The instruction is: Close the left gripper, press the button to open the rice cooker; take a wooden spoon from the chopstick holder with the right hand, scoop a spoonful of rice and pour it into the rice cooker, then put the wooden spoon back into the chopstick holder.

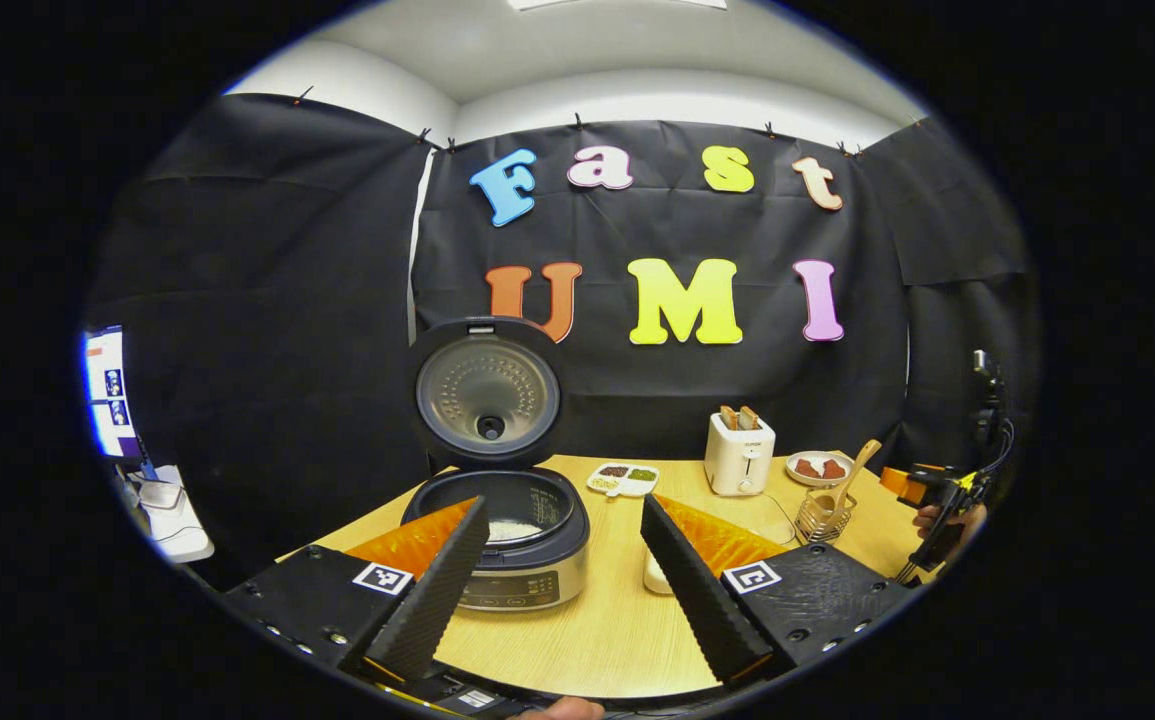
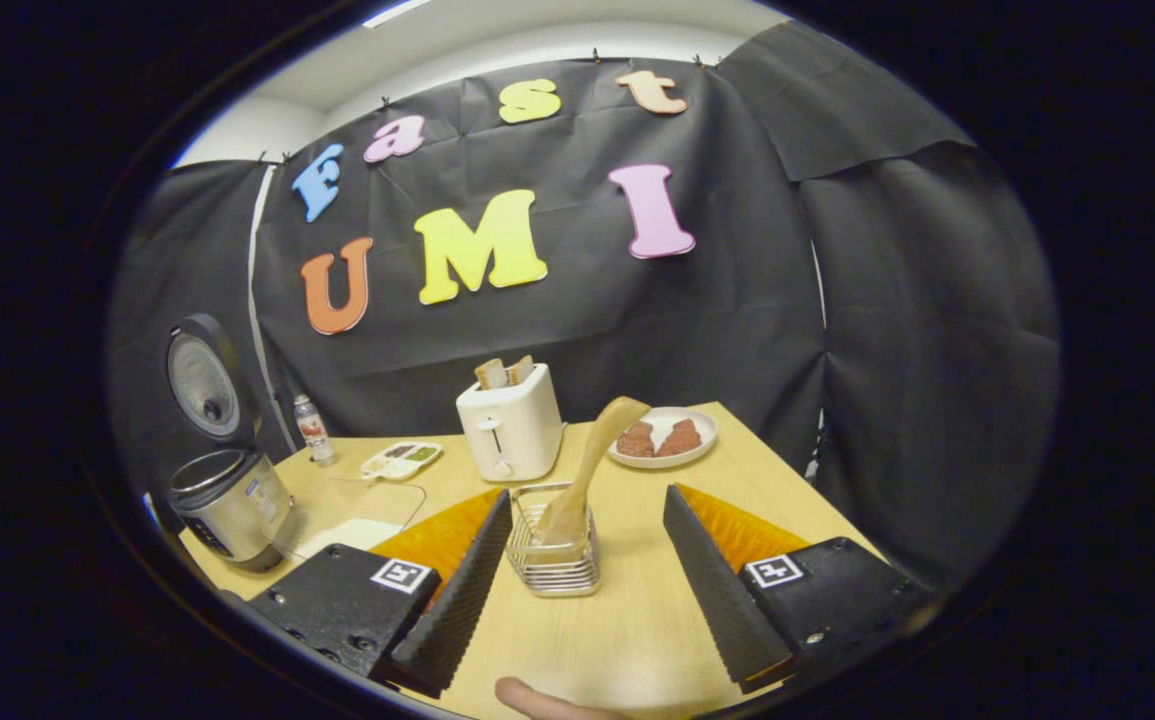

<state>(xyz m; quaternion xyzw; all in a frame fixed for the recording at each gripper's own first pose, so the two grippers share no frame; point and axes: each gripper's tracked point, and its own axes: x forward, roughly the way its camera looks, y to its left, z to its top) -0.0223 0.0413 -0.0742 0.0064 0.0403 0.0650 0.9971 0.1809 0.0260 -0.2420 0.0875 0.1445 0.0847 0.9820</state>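
Note:
The rice cooker (image 1: 503, 545) stands on the wooden table (image 1: 597, 630) with its lid (image 1: 486, 393) raised; white rice lies in its inner pot (image 1: 514, 528). My left gripper (image 1: 565, 570) is open, held back from the cooker, its left finger in front of the pot. The wooden spoon (image 2: 587, 470) stands in the wire chopstick holder (image 2: 554, 555), leaning right. My right gripper (image 2: 582, 575) is open just short of the holder, a finger on each side. In the left gripper view the holder (image 1: 825, 515) with the spoon (image 1: 852, 478) sits at the right, the right gripper (image 1: 942, 495) beyond it.
A white toaster (image 2: 510, 430) with bread stands behind the holder. A plate with brown pieces (image 2: 663, 438), a divided dish (image 2: 400, 458) and a small bottle (image 2: 311, 428) sit at the back. A clear container of rice (image 2: 352, 520) lies between cooker (image 2: 227, 500) and holder.

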